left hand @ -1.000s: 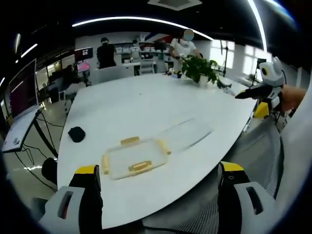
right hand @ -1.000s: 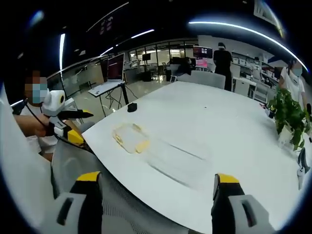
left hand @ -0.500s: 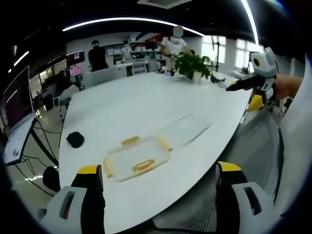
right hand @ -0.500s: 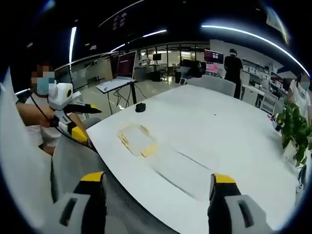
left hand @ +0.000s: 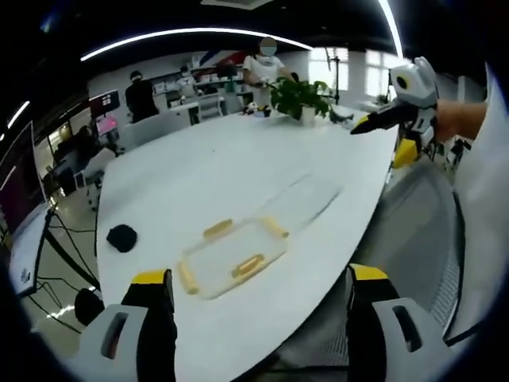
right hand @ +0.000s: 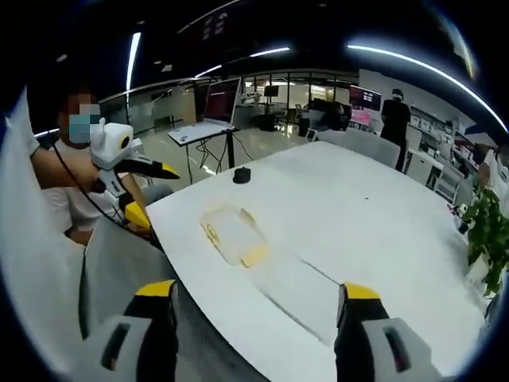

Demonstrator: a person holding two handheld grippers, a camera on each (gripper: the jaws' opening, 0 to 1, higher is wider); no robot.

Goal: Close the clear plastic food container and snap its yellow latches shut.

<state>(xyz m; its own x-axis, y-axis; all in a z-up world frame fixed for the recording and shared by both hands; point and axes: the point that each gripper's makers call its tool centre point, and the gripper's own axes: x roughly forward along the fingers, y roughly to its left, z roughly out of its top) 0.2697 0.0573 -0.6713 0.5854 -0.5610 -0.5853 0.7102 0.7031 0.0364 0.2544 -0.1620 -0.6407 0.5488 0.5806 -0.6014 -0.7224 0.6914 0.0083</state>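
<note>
Left gripper (left hand: pixel 253 314): jaws spread wide, nothing between them, held over the near edge of the white table (left hand: pixel 231 167). Right gripper (right hand: pixel 258 326): same, jaws wide apart and empty, above the table edge on its side. Neither touches anything.

Ahead of the left gripper, between its jaws in the left gripper view, the clear plastic container (left hand: pixel 231 259) sits on the table near the edge, open. Yellow latches (left hand: pixel 248 266) show along its rim: one on the near long side, one on the far side, one at each end, as far as I can tell. Clear lid (left hand: pixel 306 197) lies flat on the table just beyond the container, toward the right; can't tell whether they touch.

In the right gripper view the container (right hand: pixel 232 236) is left of centre on the table (right hand: pixel 382 215), lid (right hand: pixel 298 282) beside it, closer to the jaws.

A small black object (left hand: pixel 122 236) lies on the table left of the container, well apart. A potted plant (left hand: pixel 301 97) stands at the far end. People are standing in the office beyond.
</note>
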